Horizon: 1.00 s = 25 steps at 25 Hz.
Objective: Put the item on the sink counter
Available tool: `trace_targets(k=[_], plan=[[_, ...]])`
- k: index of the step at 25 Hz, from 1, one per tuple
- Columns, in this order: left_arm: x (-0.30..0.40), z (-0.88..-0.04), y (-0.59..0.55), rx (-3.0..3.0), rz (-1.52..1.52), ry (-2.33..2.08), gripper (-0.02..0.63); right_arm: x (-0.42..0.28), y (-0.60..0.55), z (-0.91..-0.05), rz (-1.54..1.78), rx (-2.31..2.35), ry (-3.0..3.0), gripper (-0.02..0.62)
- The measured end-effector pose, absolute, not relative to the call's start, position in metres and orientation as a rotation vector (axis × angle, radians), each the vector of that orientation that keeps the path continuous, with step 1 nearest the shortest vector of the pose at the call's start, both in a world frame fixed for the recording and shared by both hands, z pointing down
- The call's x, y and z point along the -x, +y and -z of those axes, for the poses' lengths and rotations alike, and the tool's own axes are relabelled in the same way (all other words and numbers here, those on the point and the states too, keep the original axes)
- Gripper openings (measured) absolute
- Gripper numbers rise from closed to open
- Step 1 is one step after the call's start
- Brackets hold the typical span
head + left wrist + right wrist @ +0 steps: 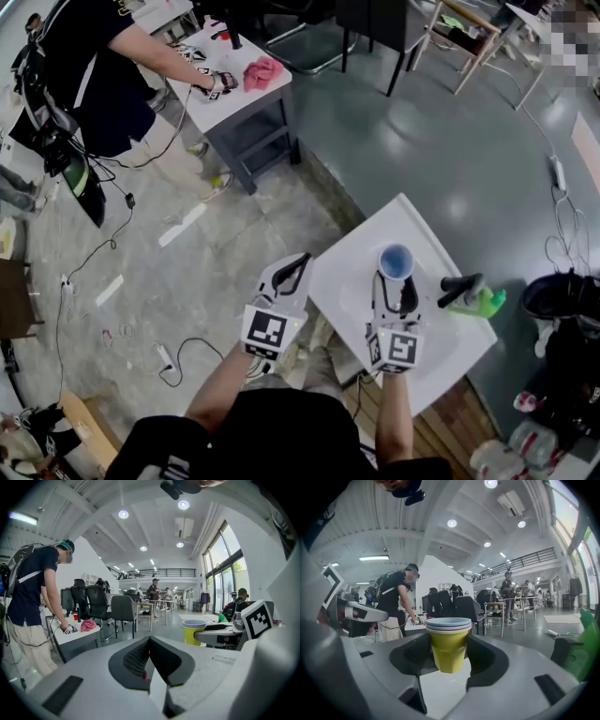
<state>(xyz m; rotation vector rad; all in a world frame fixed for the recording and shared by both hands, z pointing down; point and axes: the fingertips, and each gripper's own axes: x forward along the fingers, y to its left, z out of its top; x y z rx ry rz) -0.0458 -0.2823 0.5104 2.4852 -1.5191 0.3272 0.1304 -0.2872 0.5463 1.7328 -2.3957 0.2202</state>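
Observation:
A stack of cups (396, 262), yellow with a blue cup on top, hangs upright just above the white sink counter (441, 230). My right gripper (395, 283) is shut on it from the near side. In the right gripper view the yellow cup (449, 648) fills the gap between the jaws of the right gripper (449, 657), its base clear of the white surface. My left gripper (298, 266) hovers over the floor just left of the counter's edge. In the left gripper view the left gripper (150, 644) is shut and holds nothing.
A green spray bottle (475, 299) with a black trigger lies on the counter right of the cups. A black bag (562, 296) sits off the counter's right edge. At far left a person (94, 66) works at a small table with a pink cloth (262, 71). Cables trail over the floor.

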Motion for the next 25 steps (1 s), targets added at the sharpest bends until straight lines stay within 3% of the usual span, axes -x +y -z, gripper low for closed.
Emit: trace_targets(k=[25], plan=[[0.023, -0.608, -0.343, -2.356, -0.45, -1.508, 0.003, -0.15, -0.385, -0.664, -0.38, -1.708, -2.389, 0.242]])
